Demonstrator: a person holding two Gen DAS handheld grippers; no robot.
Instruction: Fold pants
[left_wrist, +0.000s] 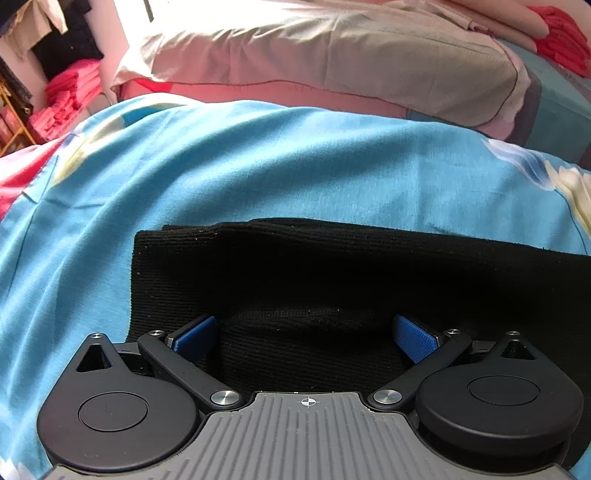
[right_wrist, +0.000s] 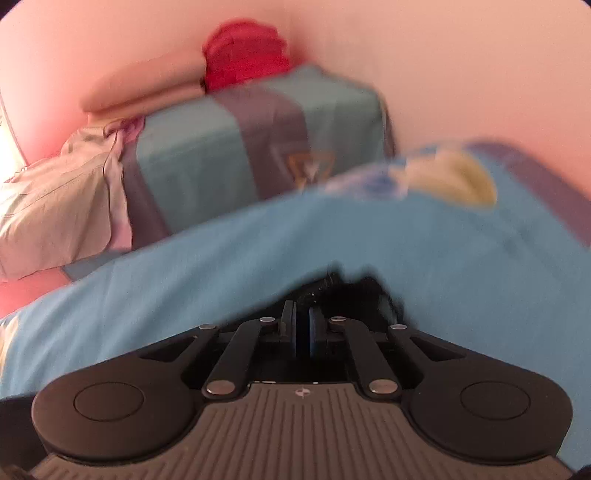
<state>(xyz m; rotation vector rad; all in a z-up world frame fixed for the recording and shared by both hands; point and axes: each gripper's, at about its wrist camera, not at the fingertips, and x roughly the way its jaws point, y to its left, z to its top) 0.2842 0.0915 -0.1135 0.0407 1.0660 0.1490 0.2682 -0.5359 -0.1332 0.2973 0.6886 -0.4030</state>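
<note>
**Pants on bed, right jaws pinching fabric**

L gripper: jaws wide apart, blue pads either side of a raised fold of the black pants, not pressing it. Pants lie flat on the blue bedsheet, partly folded, left edge squared off. R gripper: jaws nearly together, clamped on a bit of black pants fabric; view blurred. Beyond: pillow, red clothes on a teal blanket.

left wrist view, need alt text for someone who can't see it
An open left gripper, blue pads spread wide, sits low over black pants lying flat on a light blue bedsheet. A beige pillow lies behind, with red folded cloth at far left.
</note>
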